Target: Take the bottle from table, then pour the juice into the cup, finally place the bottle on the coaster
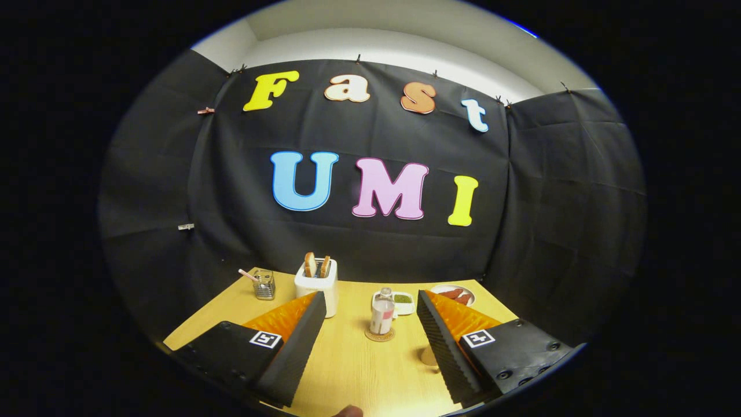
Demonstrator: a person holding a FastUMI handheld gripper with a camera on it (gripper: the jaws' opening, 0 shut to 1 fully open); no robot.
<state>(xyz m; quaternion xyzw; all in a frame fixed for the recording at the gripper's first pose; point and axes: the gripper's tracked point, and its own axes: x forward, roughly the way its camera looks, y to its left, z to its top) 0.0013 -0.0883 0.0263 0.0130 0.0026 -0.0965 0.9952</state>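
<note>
A small clear bottle (382, 314) with a pale label and a white cap stands upright on a round cork coaster (379, 335) on the wooden table (359, 370). It is ahead of my gripper (370, 297), in line with the gap between the two fingers and nearer the right one. The gripper is open wide, holds nothing and touches nothing. A pale, cup-like shape (429, 356) shows on the table beside the right finger, mostly hidden by it, so I cannot tell what it is.
A white toaster (317, 285) with two slices stands beyond the left finger. A glass jar with a straw (264, 284) sits further left. Behind the bottle are a small white dish of green sauce (403, 301) and a plate of sausages (455, 293). Black cloth walls the table's back.
</note>
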